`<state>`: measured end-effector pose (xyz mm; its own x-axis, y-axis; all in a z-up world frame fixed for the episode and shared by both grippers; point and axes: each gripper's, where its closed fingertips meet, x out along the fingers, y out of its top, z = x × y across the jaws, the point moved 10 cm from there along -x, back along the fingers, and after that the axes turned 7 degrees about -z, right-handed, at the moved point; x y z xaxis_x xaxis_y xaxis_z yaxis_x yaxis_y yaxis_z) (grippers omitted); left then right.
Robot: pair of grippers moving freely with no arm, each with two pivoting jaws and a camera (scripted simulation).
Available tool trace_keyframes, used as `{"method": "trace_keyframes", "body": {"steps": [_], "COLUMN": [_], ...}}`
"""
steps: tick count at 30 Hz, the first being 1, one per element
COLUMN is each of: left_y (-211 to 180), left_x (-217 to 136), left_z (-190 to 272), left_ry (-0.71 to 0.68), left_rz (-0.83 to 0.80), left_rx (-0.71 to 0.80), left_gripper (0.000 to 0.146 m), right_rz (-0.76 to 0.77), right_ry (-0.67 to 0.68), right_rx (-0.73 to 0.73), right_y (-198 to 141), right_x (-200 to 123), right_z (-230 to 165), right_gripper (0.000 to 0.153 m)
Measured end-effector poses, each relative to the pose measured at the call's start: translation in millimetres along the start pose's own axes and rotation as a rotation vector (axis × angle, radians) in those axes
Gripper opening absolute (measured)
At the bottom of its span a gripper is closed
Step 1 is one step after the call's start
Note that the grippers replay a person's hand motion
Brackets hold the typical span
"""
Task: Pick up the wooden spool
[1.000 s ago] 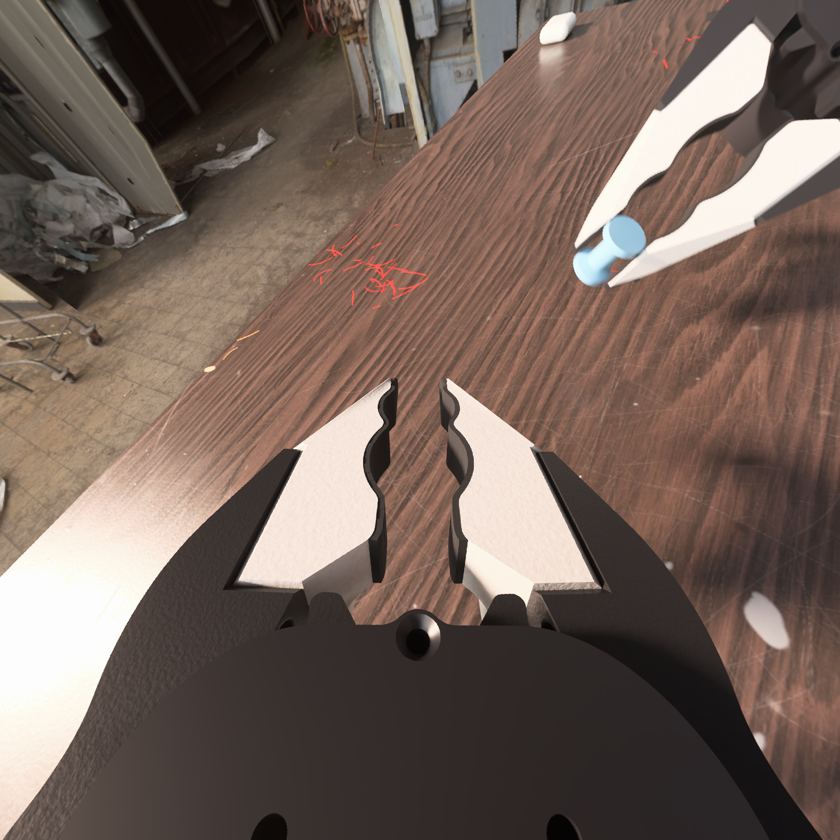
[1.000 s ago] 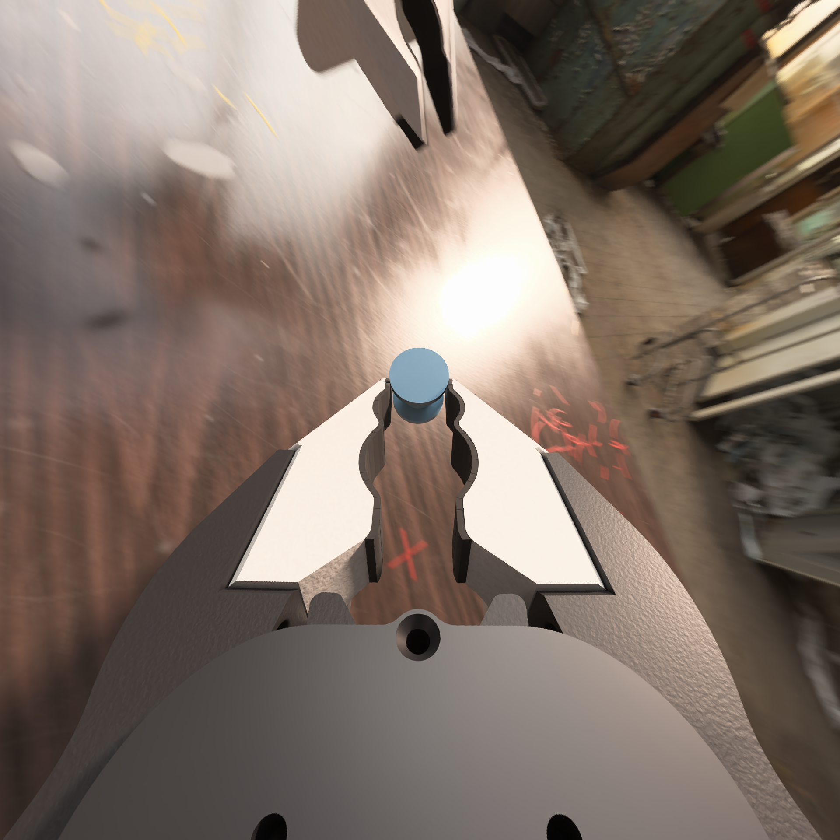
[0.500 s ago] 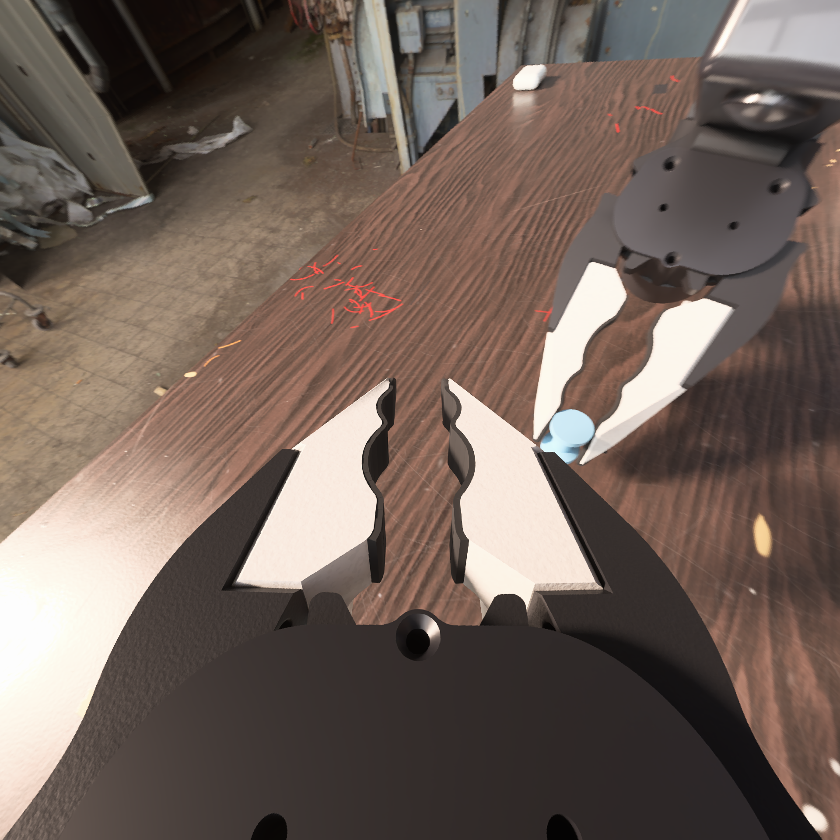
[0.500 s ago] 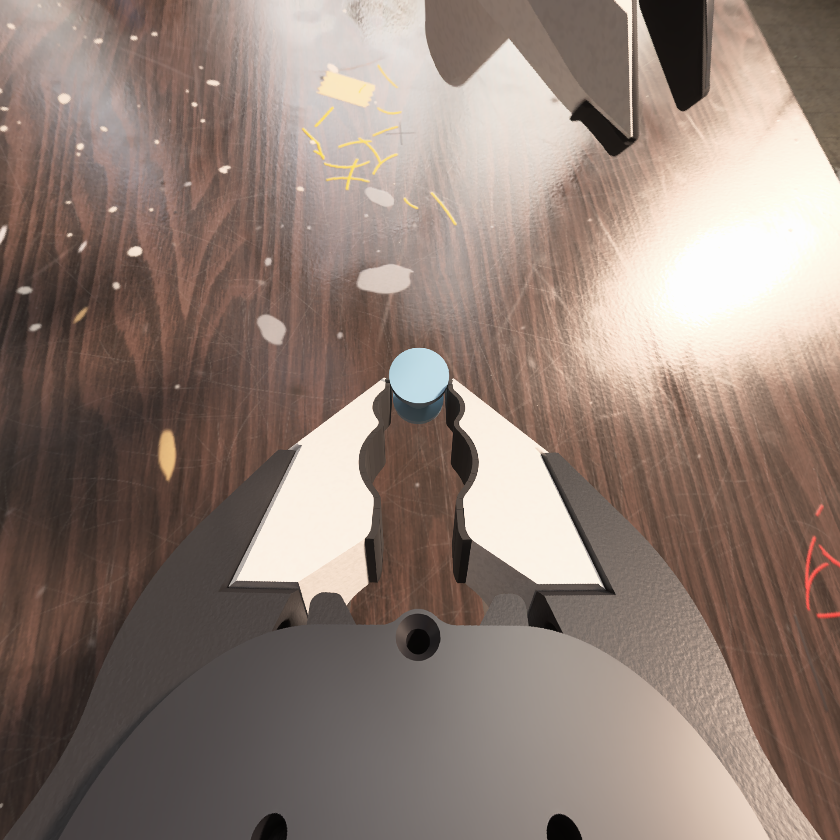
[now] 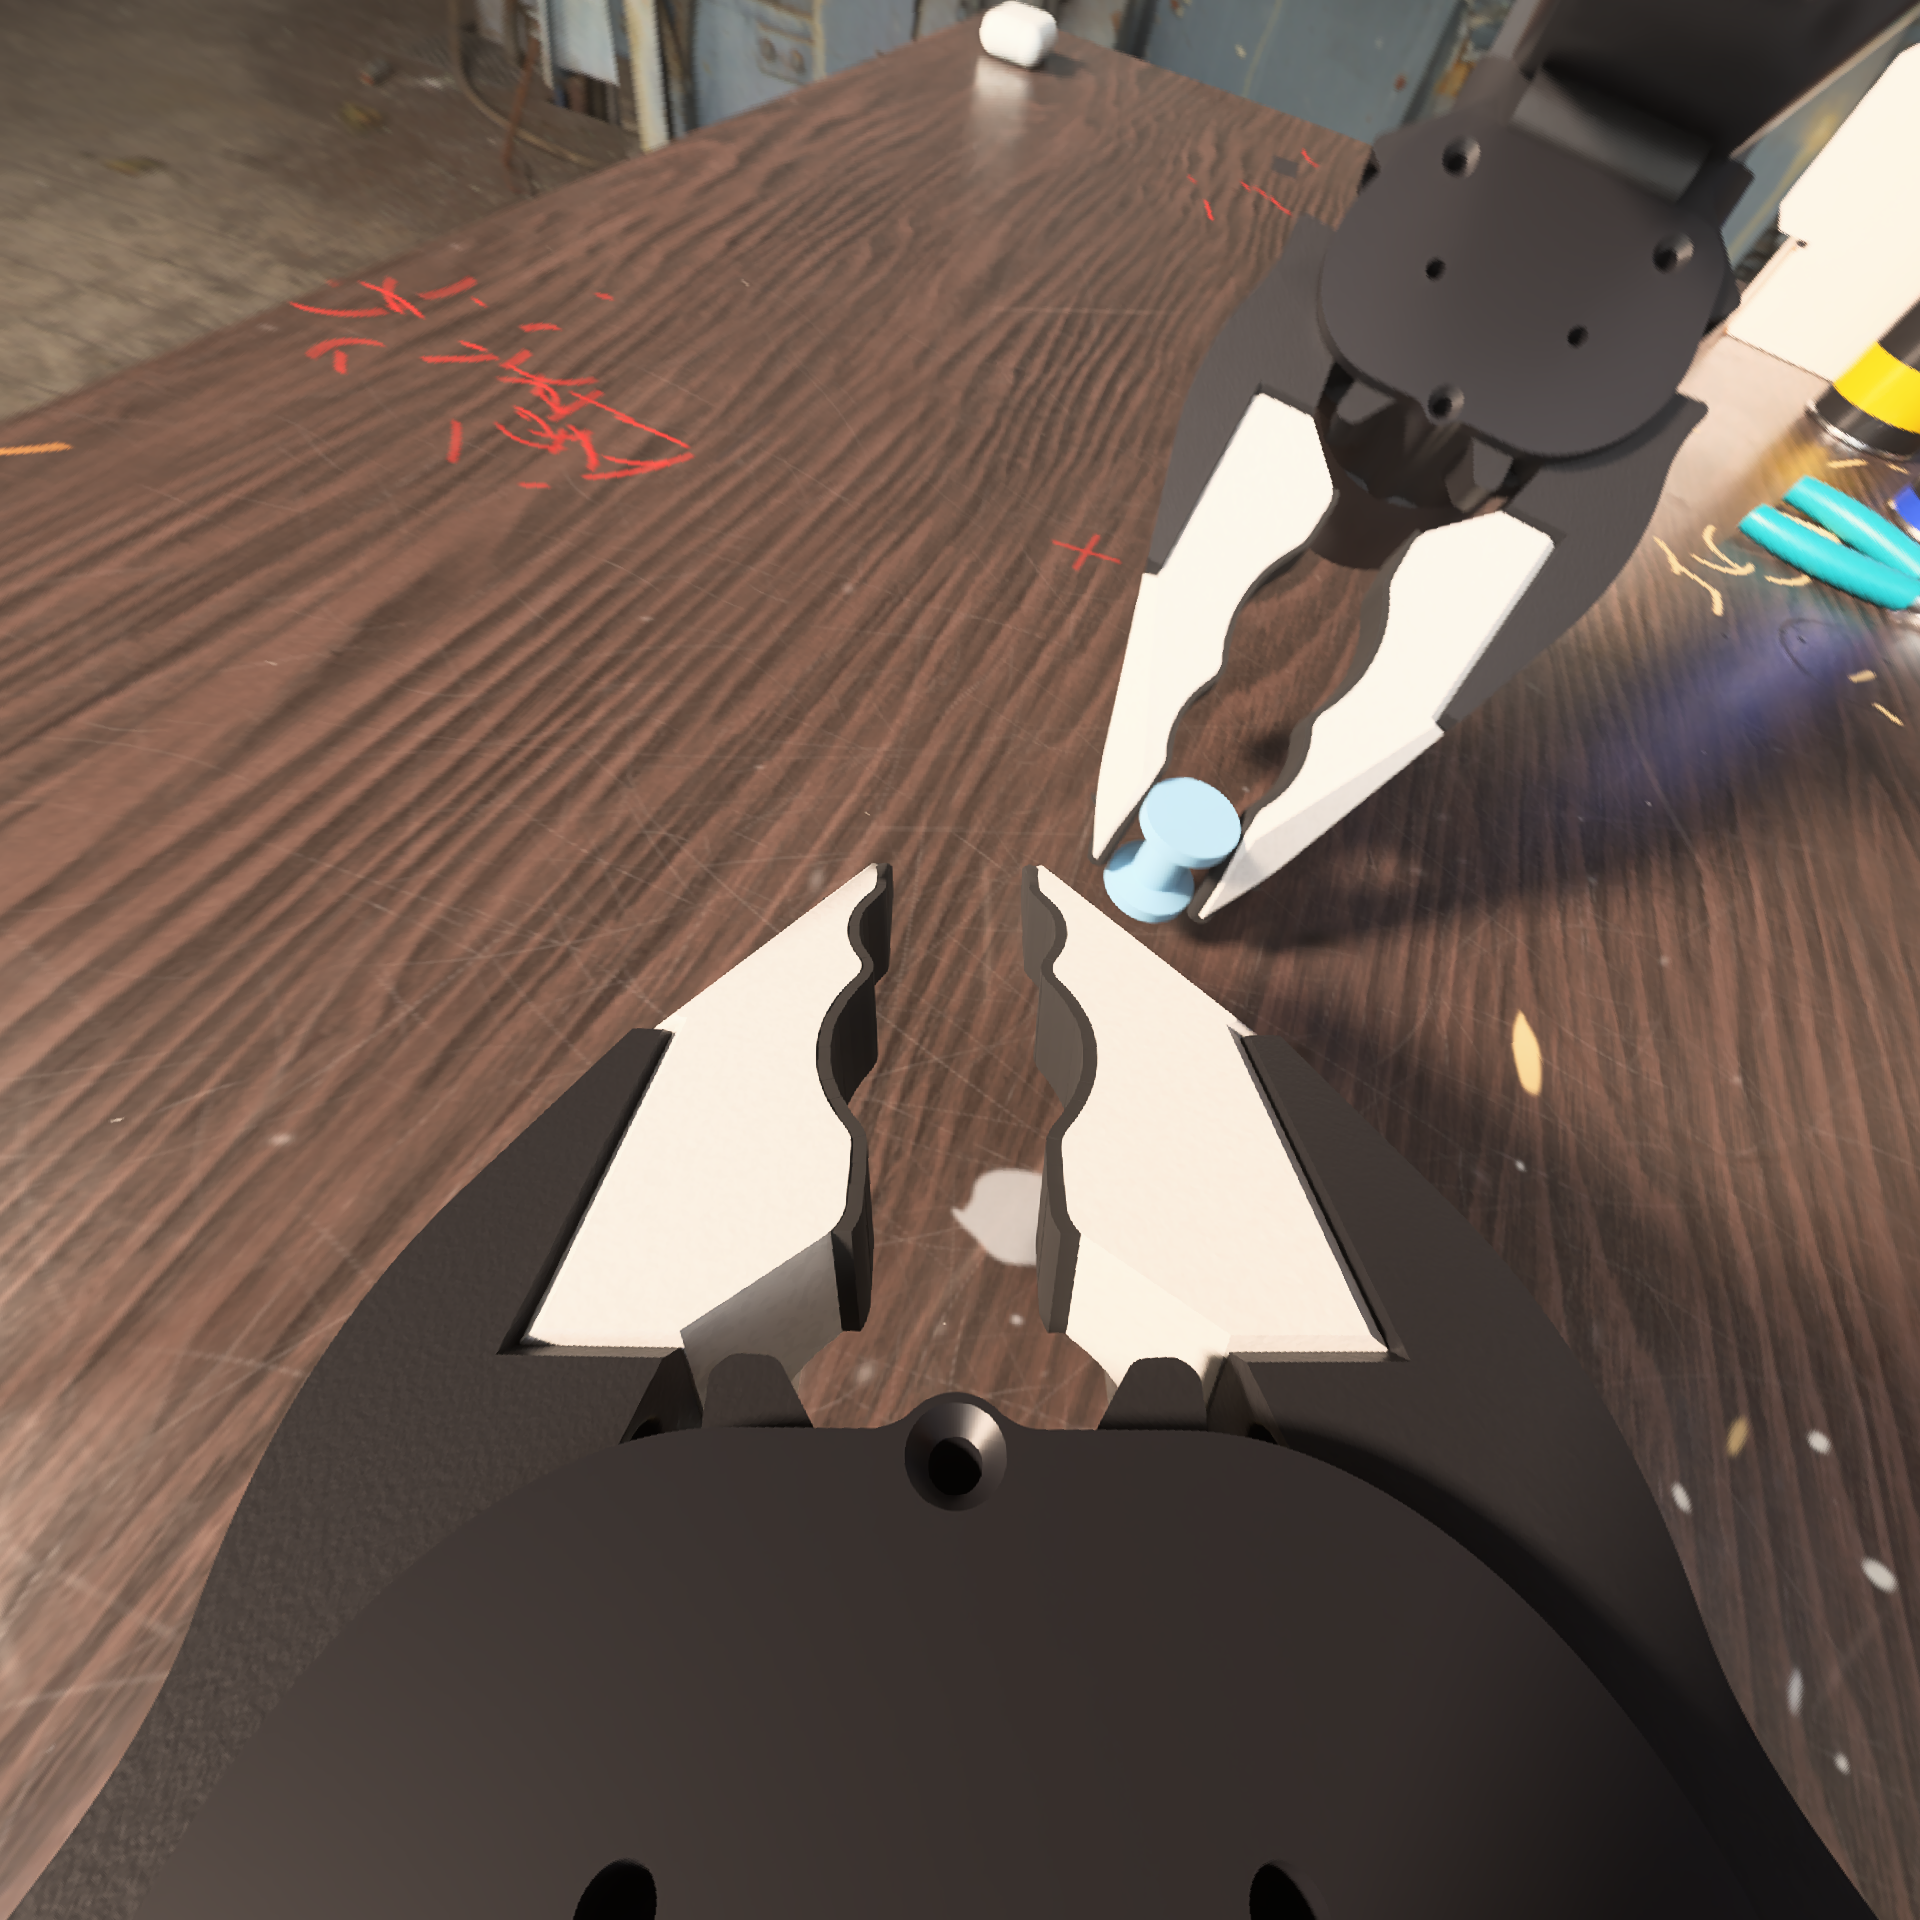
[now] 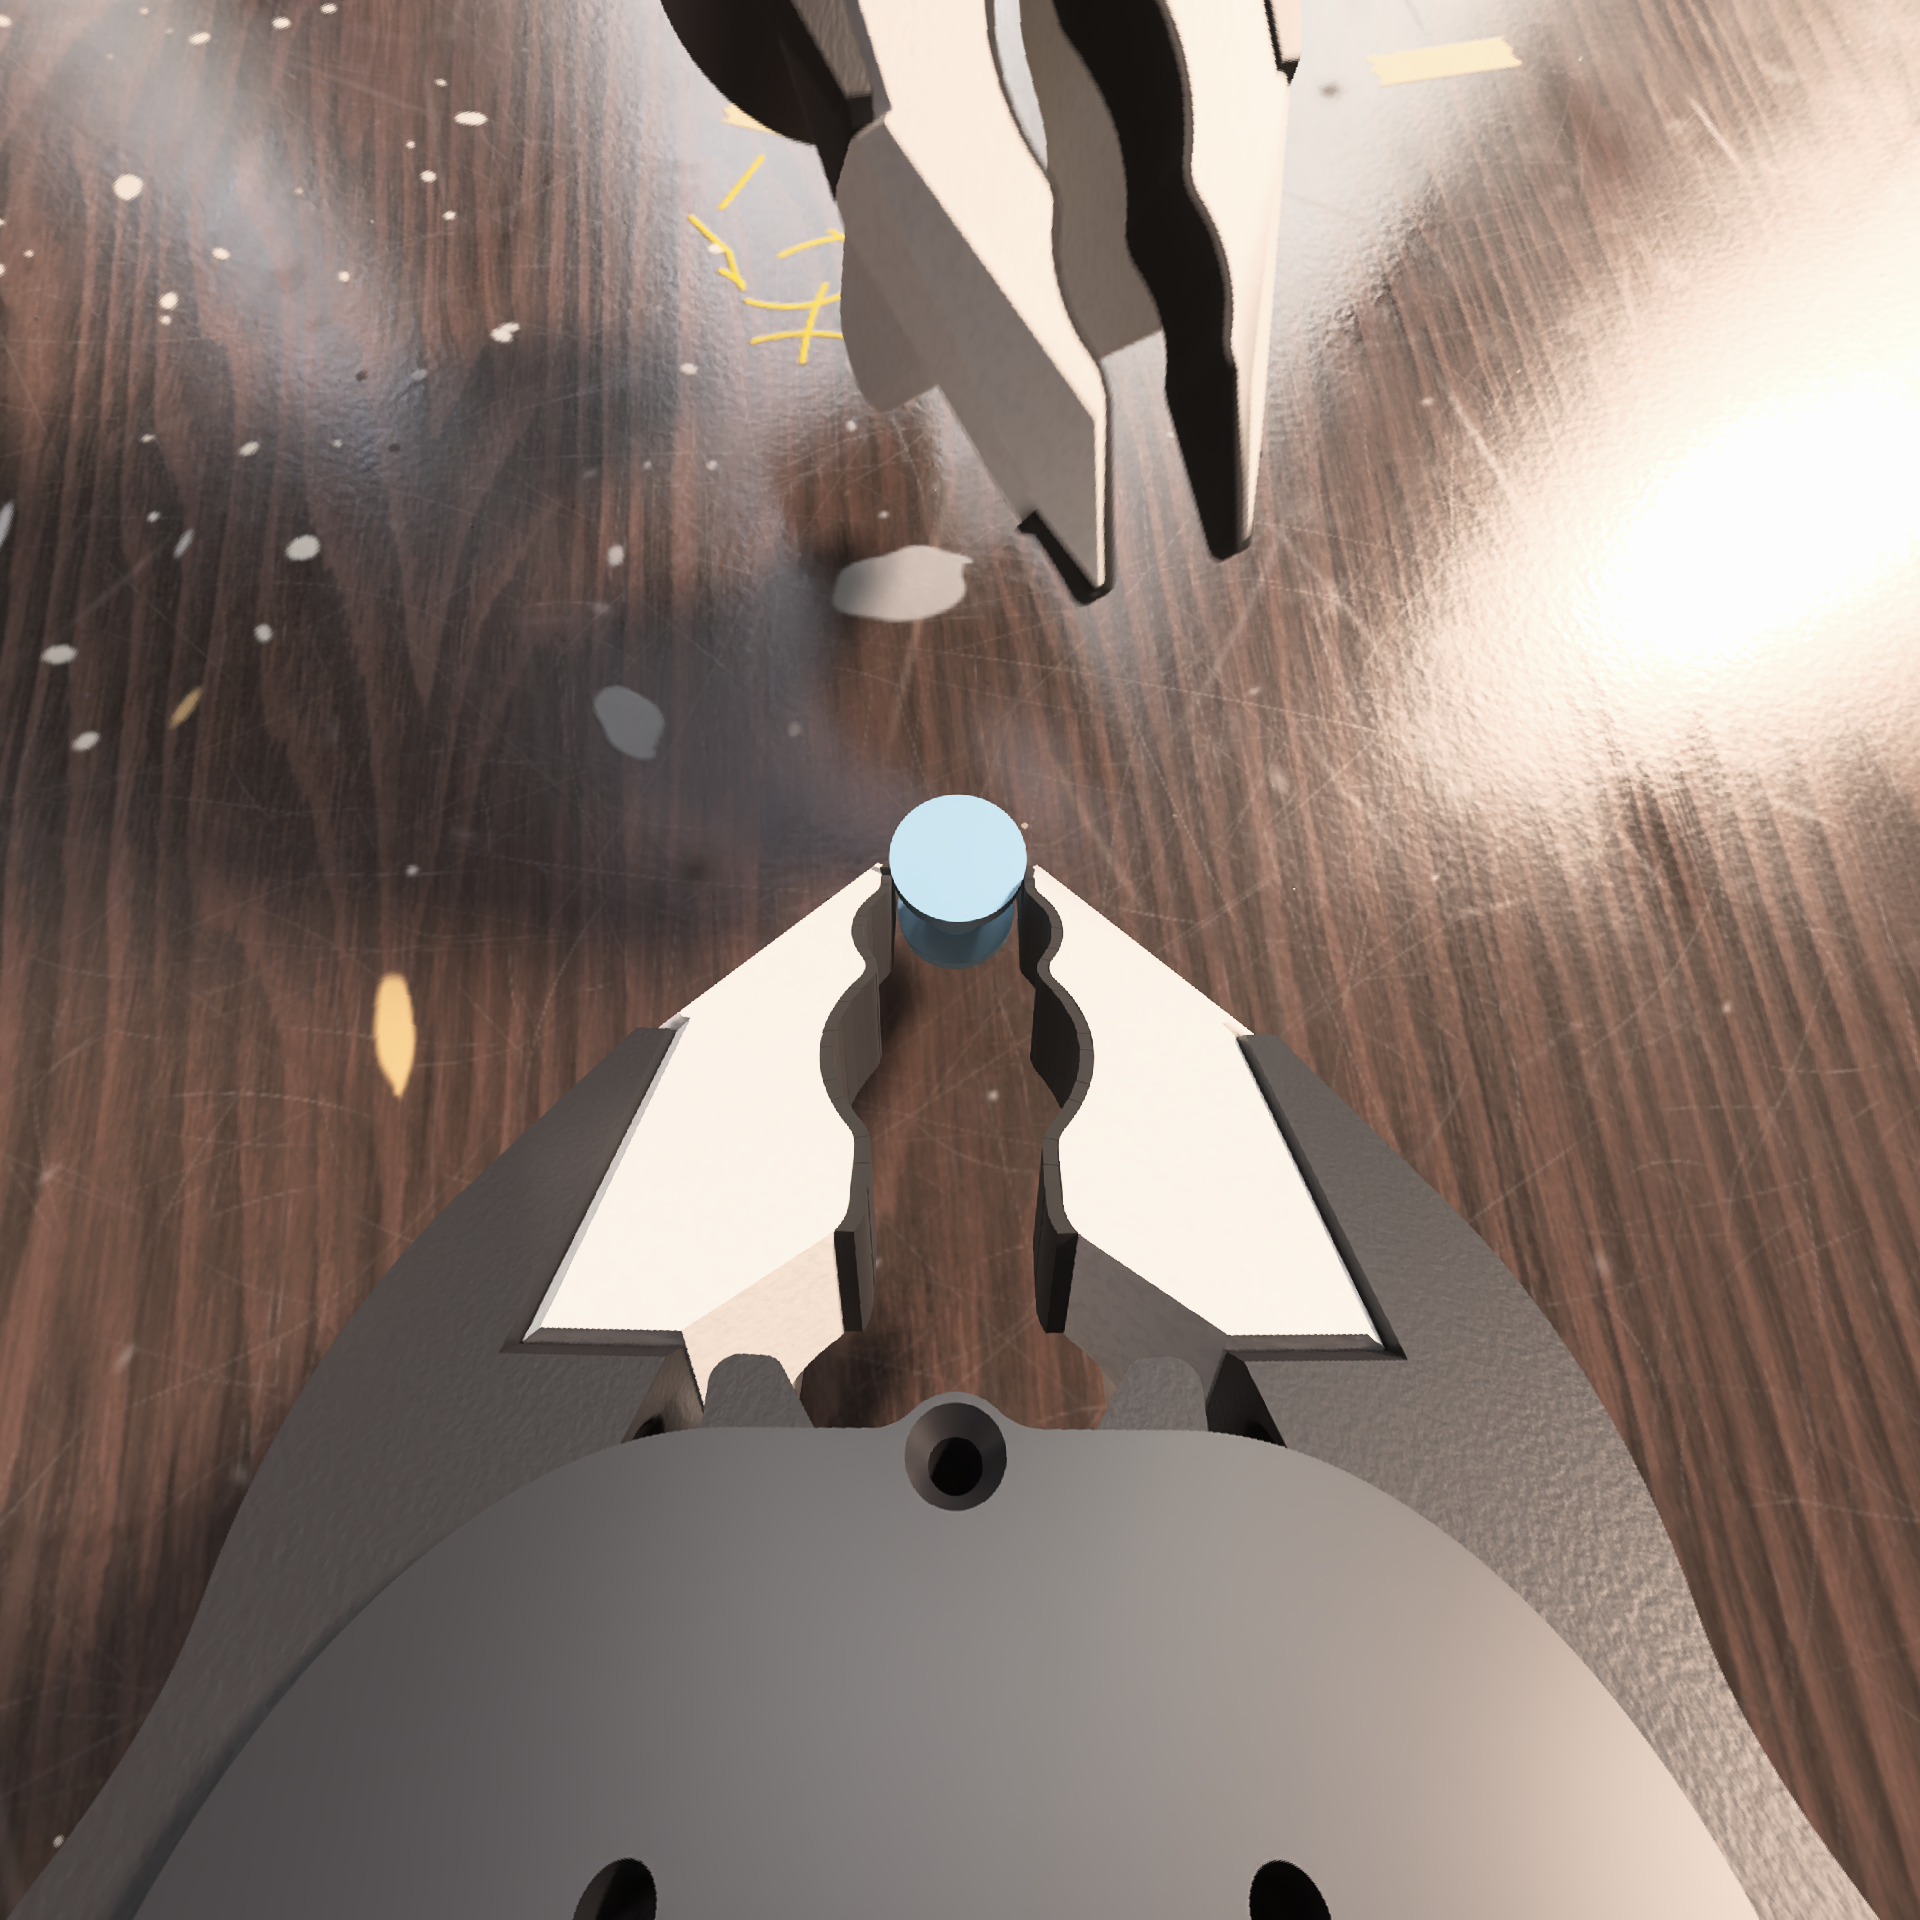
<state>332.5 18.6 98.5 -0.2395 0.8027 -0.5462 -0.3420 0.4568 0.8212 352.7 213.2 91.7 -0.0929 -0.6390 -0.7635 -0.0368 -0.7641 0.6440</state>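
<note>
The spool (image 5: 1174, 862) is small and light blue, with two round flanges. It is pinched between the fingertips of my right gripper (image 5: 1153, 883), which points down at the dark wooden table (image 5: 623, 831). The spool sits very low over the tabletop; I cannot tell if it touches. In the right wrist view the spool (image 6: 956, 862) shows end-on at the tips of the right gripper (image 6: 956, 883). My left gripper (image 5: 961, 883) is empty with a narrow gap between its fingers, just left of the spool. It also shows in the right wrist view (image 6: 1158, 566), beyond the spool.
Teal-handled pliers (image 5: 1839, 540) and a yellow and black roll (image 5: 1881, 395) lie at the table's right side. A small white object (image 5: 1016, 26) sits at the far end. Red scribbles (image 5: 499, 384) mark the table near its left edge, with floor beyond.
My right gripper has carried the spool closer to the left gripper and lower toward the table. The left gripper has turned to the right, its finger gap unchanged.
</note>
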Motion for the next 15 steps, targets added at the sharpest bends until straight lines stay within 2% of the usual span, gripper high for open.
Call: {"method": "trace_keyframes", "body": {"steps": [7, 15], "left_y": [-6.7, -9.6], "left_x": [9.1, 13.4], "left_z": [7.6, 16.0], "left_ry": [-0.083, -0.089], "left_rz": [-0.045, -0.102], "left_rx": [0.099, 0.184], "left_gripper": [0.030, 0.033], "right_rz": [0.018, 0.001], "right_ry": [0.009, -0.005], "right_rx": [0.012, 0.004], "right_y": [-1.3, -0.7], "right_x": [-1.4, -0.7], "right_z": [2.5, -0.9], "right_gripper": [0.023, 0.023]}}
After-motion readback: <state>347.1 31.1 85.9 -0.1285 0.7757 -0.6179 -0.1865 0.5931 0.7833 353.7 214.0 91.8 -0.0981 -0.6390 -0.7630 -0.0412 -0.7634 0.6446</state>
